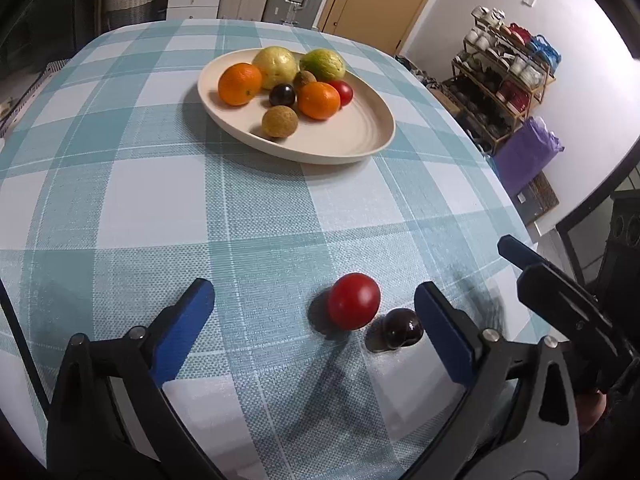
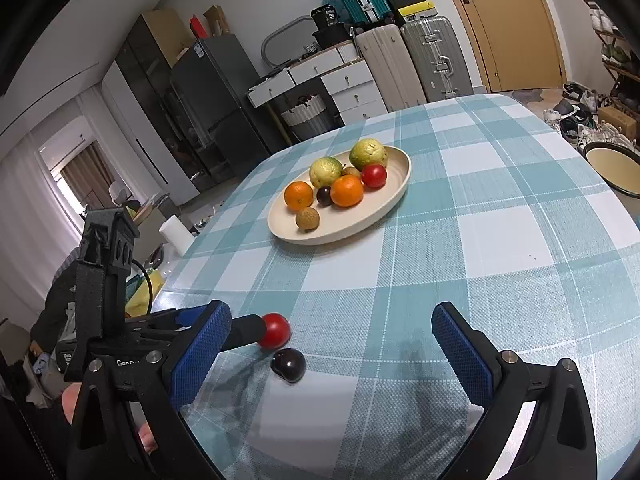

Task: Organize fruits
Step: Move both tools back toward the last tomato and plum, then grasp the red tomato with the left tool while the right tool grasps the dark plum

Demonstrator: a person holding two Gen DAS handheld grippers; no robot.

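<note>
Two fruits lay loose on the checked worktop (image 1: pixel 280 208): a red tomato-like fruit (image 1: pixel 354 301) and, just beside it and perhaps touching, a small dark plum (image 1: pixel 400 328). Well apart from them, the cream plate (image 1: pixel 360 136) already carried two oranges, two green-yellow guavas, another red fruit, a dark one and two rough brown ones. The left gripper (image 1: pixel 316 304) hung low over the cloth with its blue fingers (image 1: pixel 440 332) spread wide and empty, the red fruit between them and the plum close against the inner face of the right-hand finger. The right gripper (image 2: pixel 332 332) was likewise spread wide and held nothing, with the plum (image 2: pixel 289 364) lying between its fingers, nearer the left one. Both loose fruits looked light, round and smooth-skinned, so they would probably roll at a nudge and slip from a pinch set off-centre; the red one seemed soft enough to bruise under a hard squeeze. The surest hold would likely be across the widest middle of each, pads square to the skin, closing gently. Because the two sat so close, closing on one risked knocking the other away.
</note>
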